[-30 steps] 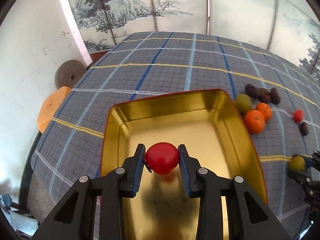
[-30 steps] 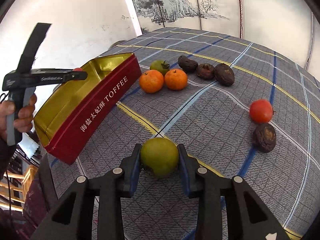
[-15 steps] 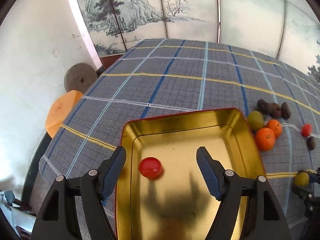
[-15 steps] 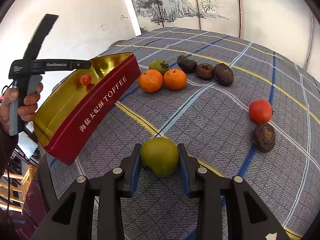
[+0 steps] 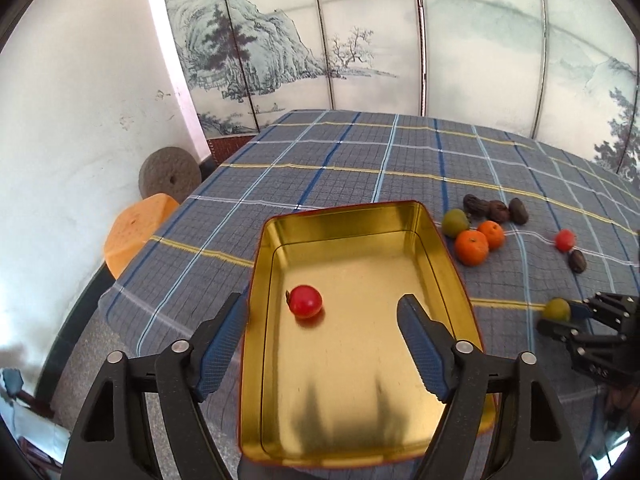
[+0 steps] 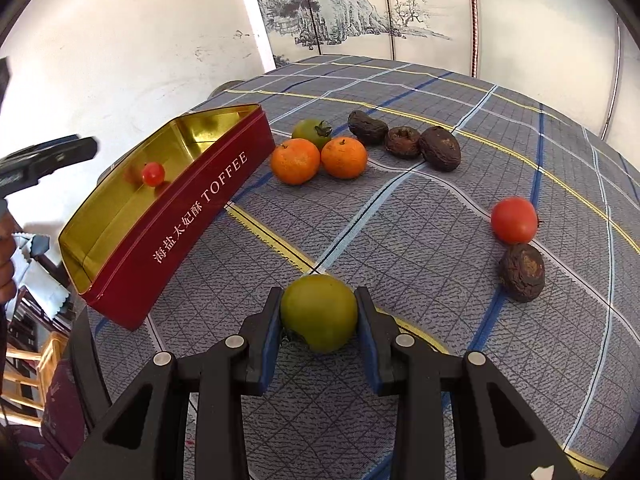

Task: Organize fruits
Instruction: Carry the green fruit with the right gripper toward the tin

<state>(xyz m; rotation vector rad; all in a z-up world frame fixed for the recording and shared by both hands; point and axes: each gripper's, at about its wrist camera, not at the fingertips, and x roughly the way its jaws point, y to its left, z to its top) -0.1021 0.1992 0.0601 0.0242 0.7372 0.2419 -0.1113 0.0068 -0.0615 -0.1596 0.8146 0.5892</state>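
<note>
**Lying loose in the tin, one red tomato; one green tomato clamped**

Spread wide, the left gripper (image 5: pixel 322 318) is held above the toffee tin (image 5: pixel 448 256), gripping nothing. A red cherry tomato (image 5: pixel 305 300) is seen on the tin's gold floor, ahead of the fingertips and nearer the tin's left wall. The right gripper (image 6: pixel 319 312) is clenched on a green tomato (image 6: pixel 319 312), near the front edge of the plaid tablecloth (image 6: pixel 420 240).

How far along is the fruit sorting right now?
Done: one red tomato lies in the tin; the left gripper is open above it. In hand: the right gripper is shut on a green tomato. Left on the cloth: two oranges, another green tomato, another red tomato, four dark fruits.
</note>
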